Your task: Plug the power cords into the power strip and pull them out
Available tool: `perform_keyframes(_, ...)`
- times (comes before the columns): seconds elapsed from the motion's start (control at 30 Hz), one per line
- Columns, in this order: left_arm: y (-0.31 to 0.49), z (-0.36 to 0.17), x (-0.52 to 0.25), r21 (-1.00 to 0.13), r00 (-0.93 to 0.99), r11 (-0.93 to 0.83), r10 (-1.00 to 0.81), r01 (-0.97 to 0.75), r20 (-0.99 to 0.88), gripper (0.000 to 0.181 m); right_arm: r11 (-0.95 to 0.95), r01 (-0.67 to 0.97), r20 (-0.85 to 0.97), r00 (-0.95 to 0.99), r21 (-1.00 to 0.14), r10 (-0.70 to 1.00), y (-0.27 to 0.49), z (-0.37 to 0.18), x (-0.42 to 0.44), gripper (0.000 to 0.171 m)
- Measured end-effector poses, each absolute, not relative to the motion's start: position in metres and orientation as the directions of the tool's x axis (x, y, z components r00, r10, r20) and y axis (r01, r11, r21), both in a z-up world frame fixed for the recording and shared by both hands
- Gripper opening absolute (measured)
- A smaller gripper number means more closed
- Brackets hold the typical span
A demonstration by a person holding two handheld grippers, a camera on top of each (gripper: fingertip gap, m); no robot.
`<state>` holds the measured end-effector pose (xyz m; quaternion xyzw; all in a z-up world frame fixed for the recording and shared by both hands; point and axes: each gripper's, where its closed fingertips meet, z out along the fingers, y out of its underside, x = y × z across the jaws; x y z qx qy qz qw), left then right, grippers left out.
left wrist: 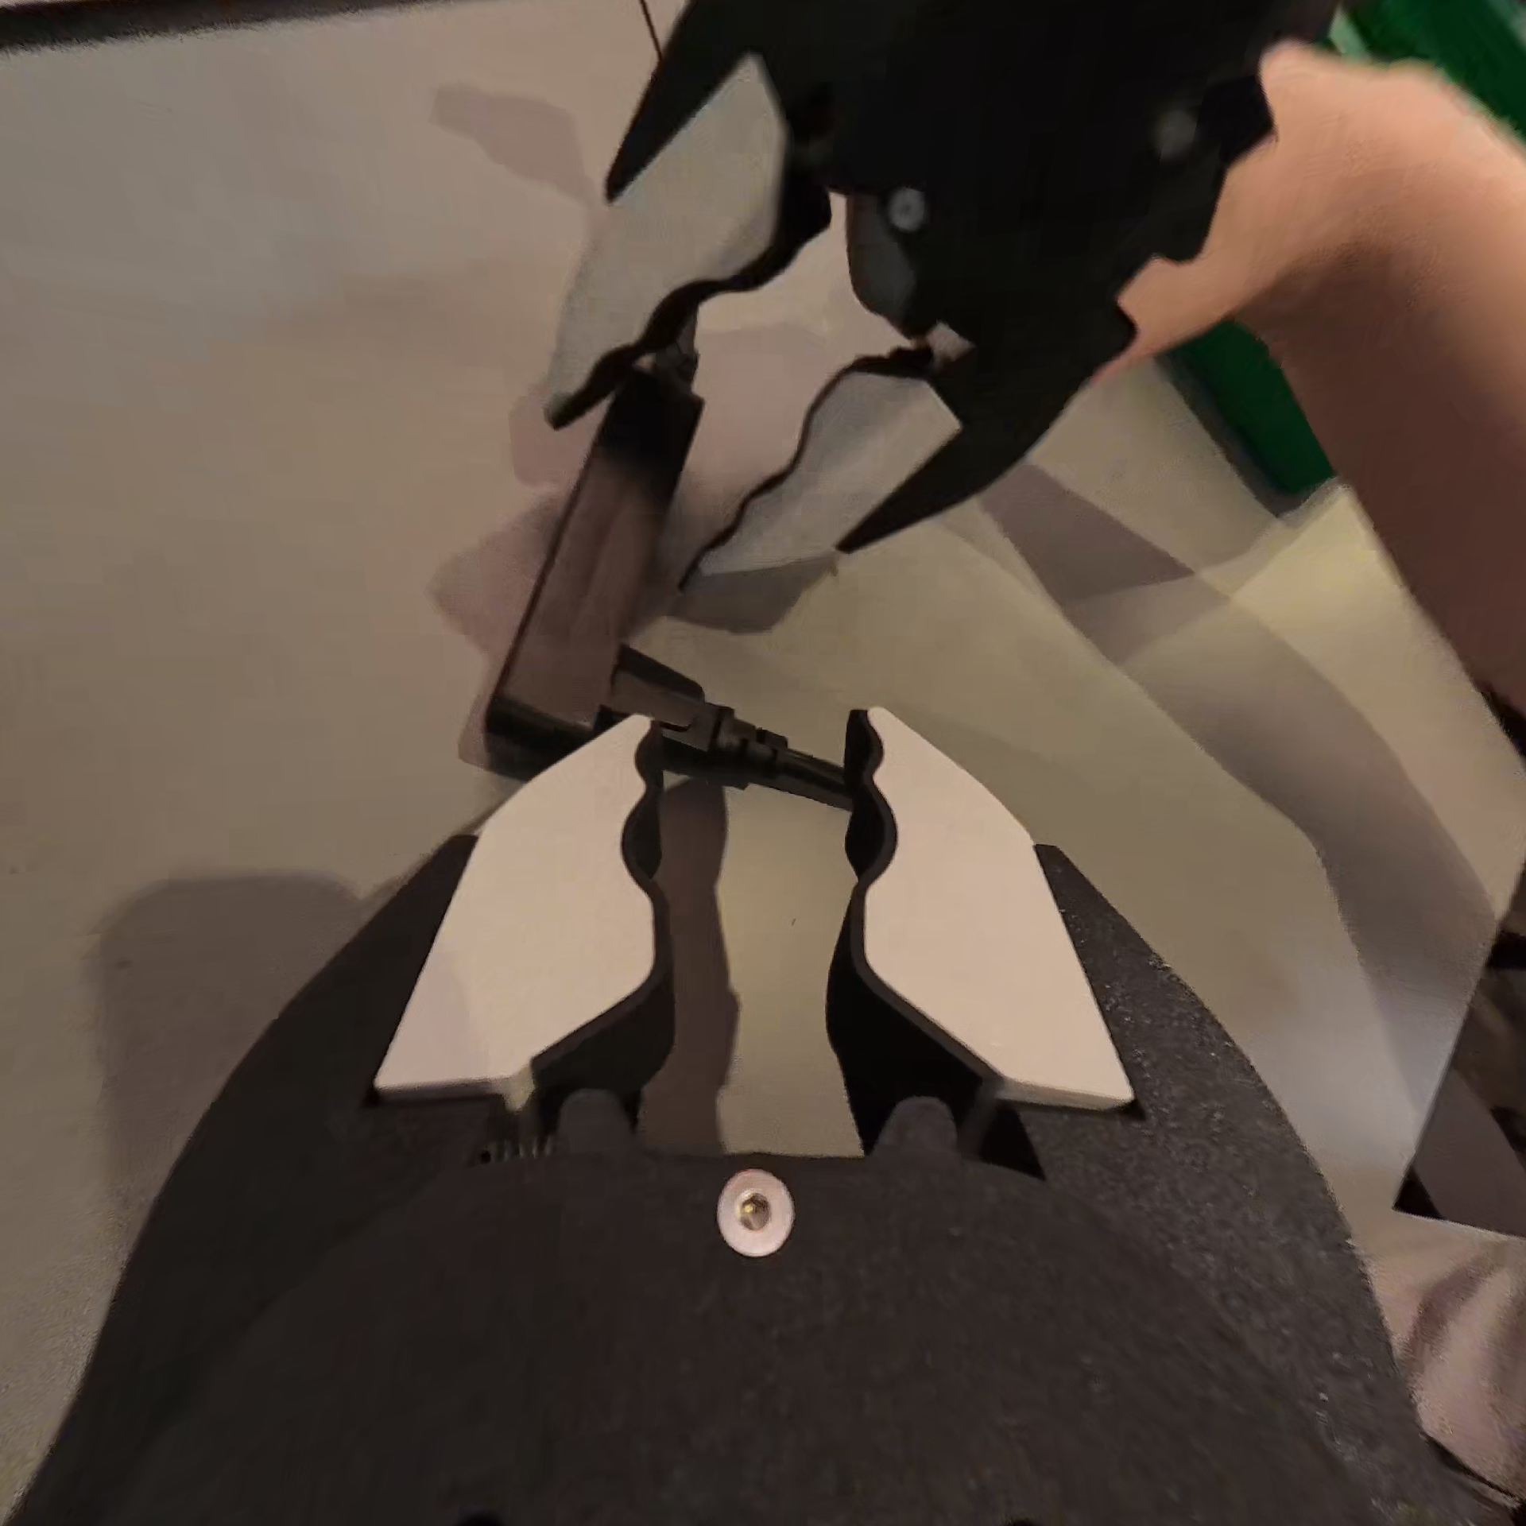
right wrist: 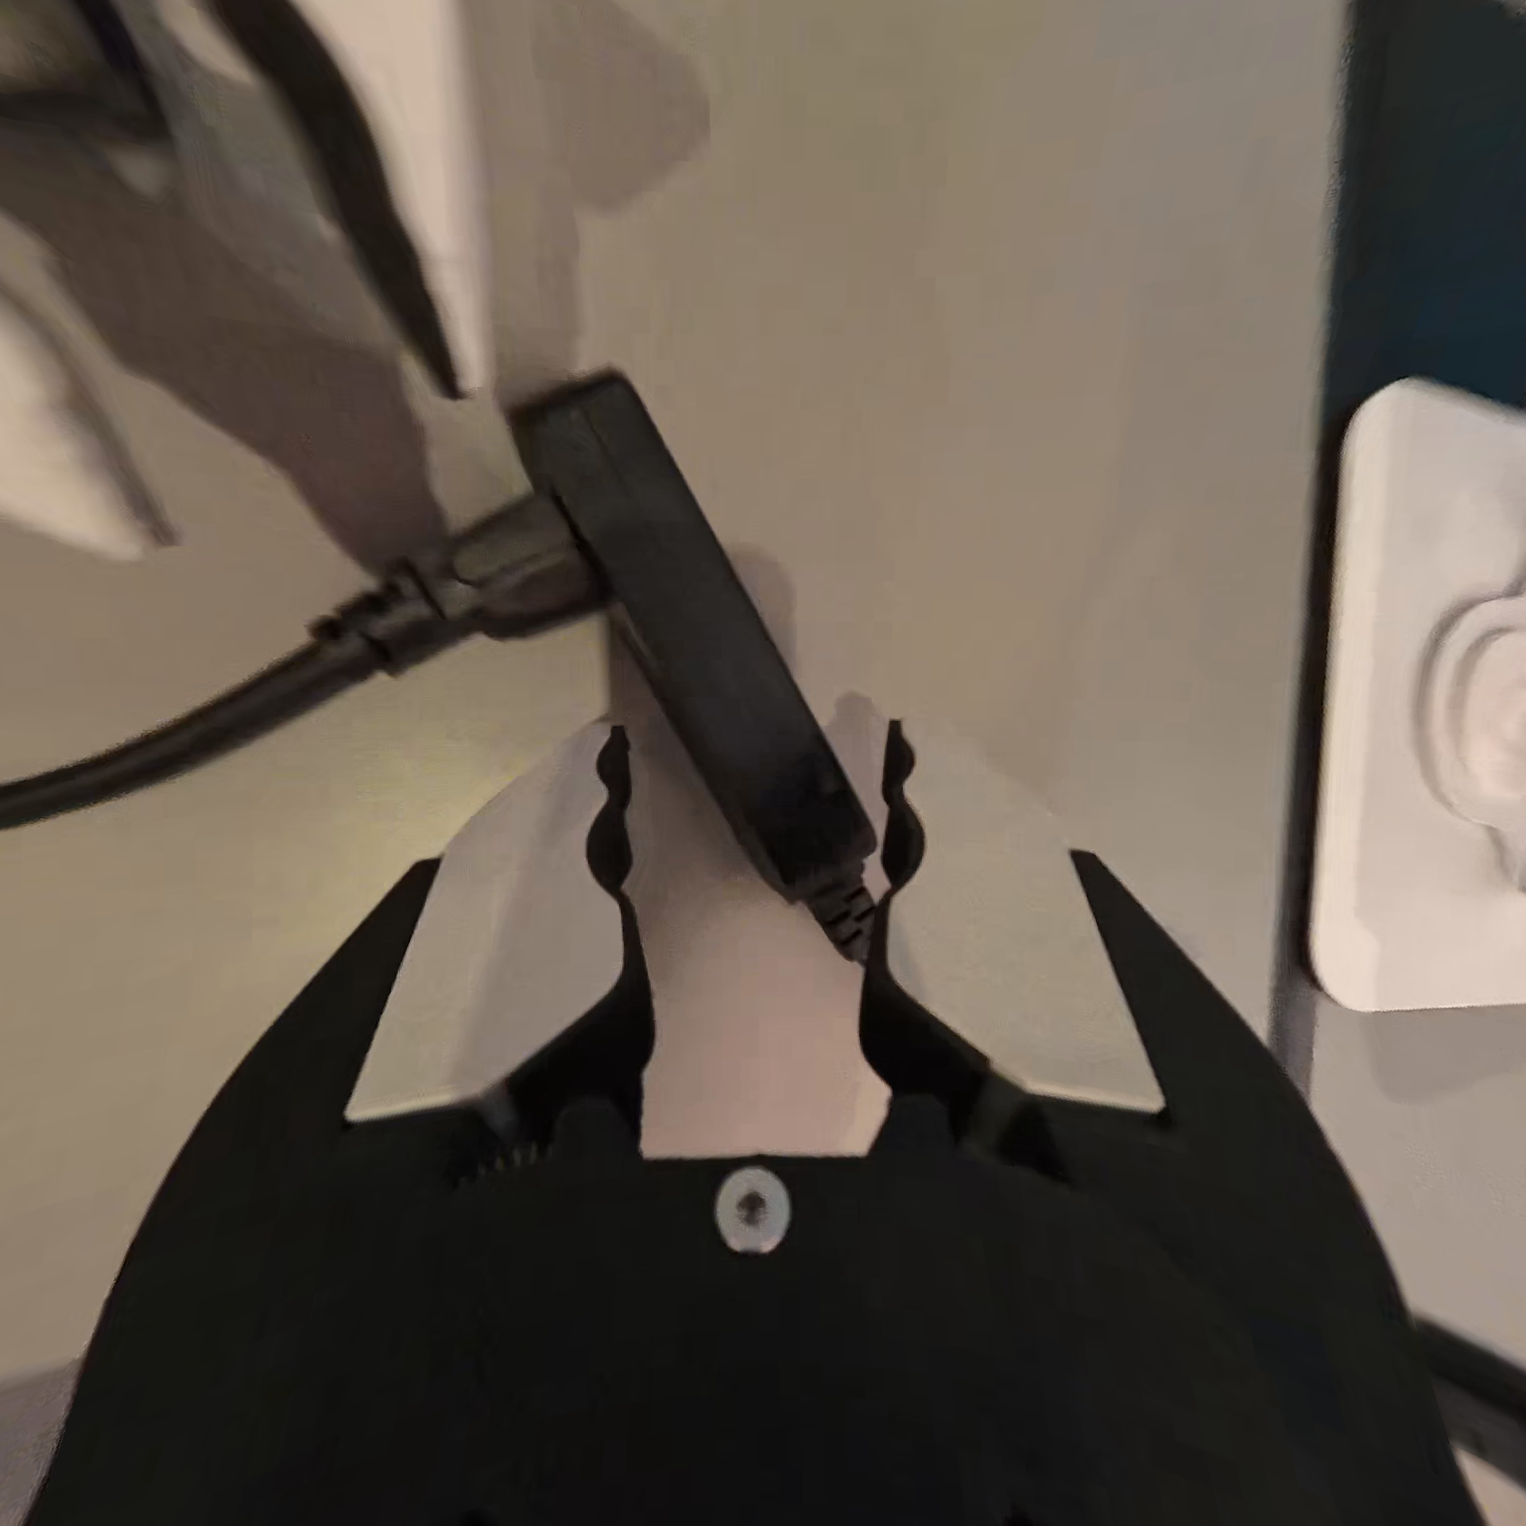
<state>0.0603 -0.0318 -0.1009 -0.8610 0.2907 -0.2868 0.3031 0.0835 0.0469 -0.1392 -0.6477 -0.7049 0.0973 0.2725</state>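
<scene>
A black adapter brick lies on the pale table. A black power cord's plug sits in its near end. My left gripper is open, its tips either side of that plug's strain relief. My right gripper shows farther off, open, straddling the brick's far end. In the right wrist view the brick runs between my right gripper's open fingers, close to the right finger. The plug and its thick cord lead off left. A white power strip lies at the right.
A thin cord with a ribbed collar leaves the brick's near end. The left gripper shows as a blurred shape at upper left. A hand holds the right gripper. A green object stands beyond the table edge.
</scene>
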Motion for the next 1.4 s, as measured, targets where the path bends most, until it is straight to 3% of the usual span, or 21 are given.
perform_keyframes(0.07,-0.036,-0.121,0.059,-0.62,0.687,-0.677,-0.667,-0.397,0.288,0.036,0.059,0.902,0.203,0.032,-0.428,0.979,0.05,-0.153,0.088,0.048)
perform_keyframes(0.2,-0.032,-0.142,0.051,-0.572,0.713,-0.681,-0.665,-0.457,0.222,0.048,-0.308,0.9,0.126,0.36,-0.309,0.924,0.03,-0.154,0.109,0.044)
perform_keyframes(0.3,-0.032,-0.15,0.052,-0.558,0.708,-0.683,-0.67,-0.472,0.221,0.052,-0.454,0.837,0.052,0.491,-0.305,0.87,-0.013,-0.156,0.109,0.037)
perform_keyframes(0.4,-0.034,-0.151,0.057,-0.568,0.683,-0.649,-0.704,-0.506,0.196,0.058,-0.356,0.857,0.047,0.401,-0.374,0.915,-0.032,-0.158,0.097,0.029)
perform_keyframes(0.5,-0.034,-0.156,0.056,-0.592,0.661,-0.556,-0.749,-0.583,0.052,0.059,-0.126,0.864,0.237,0.27,-0.487,0.933,-0.023,-0.153,0.079,0.031)
perform_keyframes(0.57,-0.033,-0.157,0.056,-0.62,0.664,-0.529,-0.747,-0.58,0.016,0.062,-0.029,0.863,0.31,0.213,-0.505,0.927,-0.021,-0.152,0.075,0.033)
perform_keyframes(1.03,-0.028,-0.154,0.058,-0.678,0.613,-0.502,-0.784,-0.536,0.096,0.062,-0.159,0.779,0.067,0.249,-0.607,0.966,-0.02,-0.155,0.069,0.034)
perform_keyframes(1.1,-0.026,-0.153,0.056,-0.671,0.614,-0.507,-0.783,-0.541,0.097,0.062,-0.145,0.769,0.098,0.261,-0.622,0.96,-0.016,-0.154,0.068,0.033)
perform_keyframes(1.13,-0.026,-0.153,0.051,-0.648,0.641,-0.547,-0.759,-0.531,0.116,0.052,-0.143,0.767,0.13,0.282,-0.625,0.951,-0.014,-0.154,0.068,0.033)
perform_keyframes(1.17,-0.032,-0.151,0.05,-0.615,0.634,-0.585,-0.754,-0.529,0.173,0.026,-0.145,0.769,0.166,0.312,-0.623,0.935,-0.011,-0.153,0.069,0.032)
perform_keyframes(1.2,-0.036,-0.152,0.048,-0.585,0.646,-0.625,-0.733,-0.517,0.212,0.023,-0.147,0.769,0.203,0.34,-0.622,0.918,-0.008,-0.153,0.071,0.032)
perform_keyframes(1.3,-0.037,-0.151,0.049,-0.653,0.646,-0.604,-0.73,-0.457,0.223,0.026,-0.161,0.742,0.214,0.383,-0.651,0.899,-0.006,-0.15,0.072,0.031)
perform_keyframes(1.4,-0.036,-0.154,0.053,-0.692,0.592,-0.477,-0.801,-0.542,0.089,0.037,-0.178,0.734,0.186,0.385,-0.655,0.904,-0.007,-0.151,0.072,0.032)
